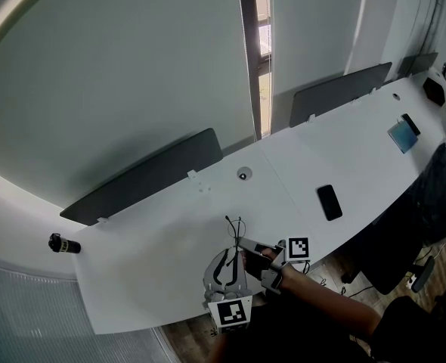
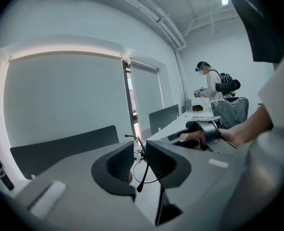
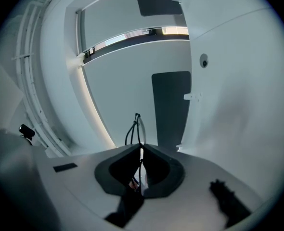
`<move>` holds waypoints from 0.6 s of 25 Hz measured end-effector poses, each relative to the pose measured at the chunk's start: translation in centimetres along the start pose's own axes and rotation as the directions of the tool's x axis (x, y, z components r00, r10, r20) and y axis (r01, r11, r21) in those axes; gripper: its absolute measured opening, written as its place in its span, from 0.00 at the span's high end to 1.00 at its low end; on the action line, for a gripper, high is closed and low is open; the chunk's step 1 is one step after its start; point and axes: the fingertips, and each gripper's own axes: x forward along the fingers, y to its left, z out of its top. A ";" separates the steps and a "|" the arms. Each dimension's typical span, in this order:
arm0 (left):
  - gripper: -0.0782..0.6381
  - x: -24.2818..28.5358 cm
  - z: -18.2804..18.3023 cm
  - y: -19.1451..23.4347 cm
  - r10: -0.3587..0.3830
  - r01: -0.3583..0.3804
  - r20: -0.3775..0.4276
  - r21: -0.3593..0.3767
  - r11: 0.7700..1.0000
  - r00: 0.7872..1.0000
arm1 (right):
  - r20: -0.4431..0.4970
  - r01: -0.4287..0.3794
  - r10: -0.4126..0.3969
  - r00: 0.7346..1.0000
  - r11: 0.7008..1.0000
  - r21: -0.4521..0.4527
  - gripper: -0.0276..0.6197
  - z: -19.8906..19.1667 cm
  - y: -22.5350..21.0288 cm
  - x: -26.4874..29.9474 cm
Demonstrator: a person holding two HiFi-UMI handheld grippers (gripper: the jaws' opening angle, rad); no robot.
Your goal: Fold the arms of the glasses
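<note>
Thin black-framed glasses [image 1: 234,229] are held just above the white desk [image 1: 170,271] near its front edge. My right gripper [image 1: 244,244] comes in from the right and is shut on their frame; in the right gripper view the jaws pinch the glasses [image 3: 135,128], whose wire parts stick out beyond the tips [image 3: 141,150]. My left gripper [image 1: 231,255] points at the glasses from the front. Its jaws [image 2: 139,153] stand apart with a visible gap. One black arm of the glasses [image 2: 143,175] hangs down through that gap, and neither pad presses on it.
A black phone [image 1: 329,202] lies to the right on the desk, with a blue device [image 1: 402,135] farther off. Grey divider panels [image 1: 144,176] line the back edge. A black cylinder [image 1: 64,244] lies at far left. A person [image 2: 212,83] stands in the background.
</note>
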 end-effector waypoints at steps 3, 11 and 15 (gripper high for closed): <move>0.77 0.5 -0.5 -0.5 -0.026 0.026 -0.022 -0.004 1.000 0.999 | -0.004 0.002 -0.002 1.000 1.000 -0.003 0.92 -0.1 -0.1 0.1; 0.77 1.3 -1.7 -1.2 -0.066 0.067 -0.043 0.022 0.998 0.997 | -0.018 0.000 -0.001 1.000 1.000 -0.013 0.92 -0.5 0.0 0.1; 0.80 1.3 -1.4 -1.0 -0.049 0.049 -0.054 0.005 0.999 0.997 | -0.019 -0.001 0.001 1.000 1.000 -0.011 0.92 -0.4 -0.1 0.2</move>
